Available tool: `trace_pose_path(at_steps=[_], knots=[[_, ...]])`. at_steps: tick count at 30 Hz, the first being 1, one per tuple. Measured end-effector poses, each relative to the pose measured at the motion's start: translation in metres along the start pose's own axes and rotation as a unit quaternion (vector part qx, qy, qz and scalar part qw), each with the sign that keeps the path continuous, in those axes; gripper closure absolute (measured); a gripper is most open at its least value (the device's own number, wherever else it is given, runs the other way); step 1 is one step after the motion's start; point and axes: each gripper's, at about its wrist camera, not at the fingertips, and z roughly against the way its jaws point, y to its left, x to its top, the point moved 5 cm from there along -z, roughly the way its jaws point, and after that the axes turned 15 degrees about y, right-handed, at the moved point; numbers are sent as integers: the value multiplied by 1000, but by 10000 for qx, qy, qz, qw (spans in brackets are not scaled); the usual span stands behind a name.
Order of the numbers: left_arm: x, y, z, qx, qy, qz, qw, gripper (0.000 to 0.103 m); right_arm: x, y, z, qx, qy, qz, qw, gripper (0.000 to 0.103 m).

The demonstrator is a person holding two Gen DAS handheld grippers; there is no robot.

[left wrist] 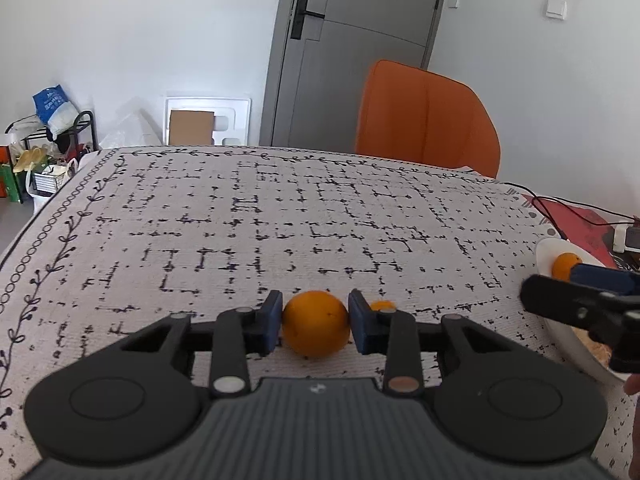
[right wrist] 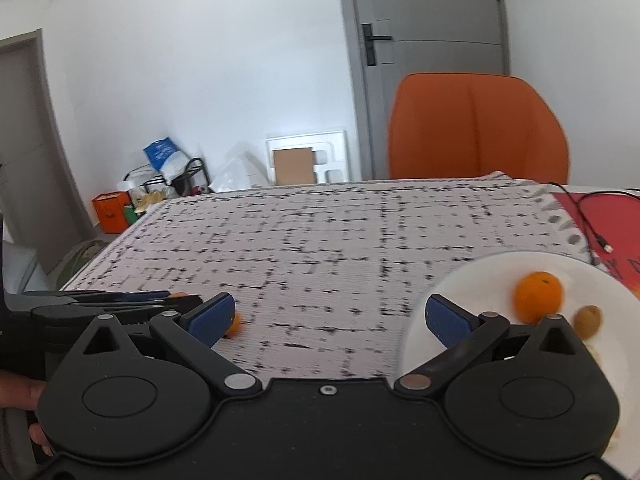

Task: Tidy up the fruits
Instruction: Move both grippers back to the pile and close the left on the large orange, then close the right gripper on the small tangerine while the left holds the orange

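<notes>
My left gripper [left wrist: 316,318] is shut on an orange [left wrist: 316,328] low over the patterned tablecloth. A smaller orange fruit [left wrist: 382,305] lies just behind its right finger; it also shows in the right wrist view [right wrist: 234,325]. A white plate [right wrist: 480,280] at the right holds an orange [right wrist: 538,296] and a brown kiwi [right wrist: 587,321]. My right gripper [right wrist: 330,316] is open and empty, its right finger over the plate's left rim. In the left wrist view the plate [left wrist: 546,256] and its orange [left wrist: 564,266] sit at the right edge behind the right gripper [left wrist: 576,300].
An orange chair [left wrist: 428,120] stands behind the table's far edge. A red mat [right wrist: 600,216] with a black cable [right wrist: 588,216] lies at the far right. Clutter and a rack [left wrist: 52,148] stand on the floor to the left.
</notes>
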Motion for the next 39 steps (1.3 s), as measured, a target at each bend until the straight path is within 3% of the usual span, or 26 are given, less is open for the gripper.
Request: trace_pose_path(at_steps=[3,13,24,26,30,39], knots=[[-2,9,4,-9,-18,87,10000,69,2,13,-8,123,44,130,9998,0],[0,41,19,143,-144,355,9992,69,5,40,-34,398,400,335,9978,23],[-5,65,33,186,-253,593,9977,69,6,66,-59,458,642,568,9953,35],[-6,67,35,166,-276,634,9975,69,6,66,-65,429,697,591,9949,41],[-6,67,40,108,-319,661,9972,69,5,65,-74,367,832,527,9945,81],[-9,44,42,-56,-285,471,9985,69,-3,52,-45,386,590,313,9970,81]])
